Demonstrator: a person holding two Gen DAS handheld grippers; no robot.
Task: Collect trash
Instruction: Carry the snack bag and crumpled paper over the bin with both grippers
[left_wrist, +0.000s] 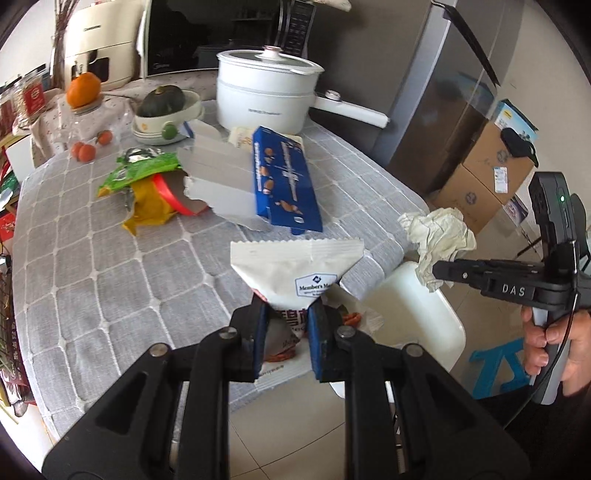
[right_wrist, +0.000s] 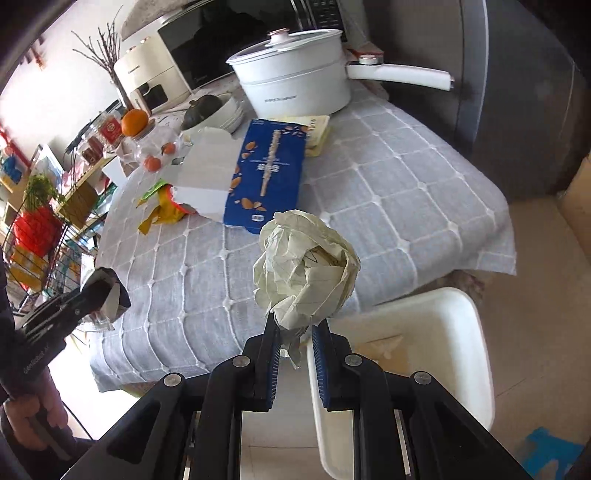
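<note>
Grey grid-quilted tablecloth table (right_wrist: 388, 192) as landmark | white plastic bin (right_wrist: 436, 332) below its near edge | left gripper (left_wrist: 285, 334) angled down, clamping white snack wrapper (left_wrist: 295, 273) over that edge | right gripper (right_wrist: 293, 345) angled down, pinching crumpled cream paper ball (right_wrist: 306, 266) above bin

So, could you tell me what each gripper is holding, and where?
Left gripper: white snack packet, by its lower end. Right gripper: crumpled paper ball, by its underside.
</note>
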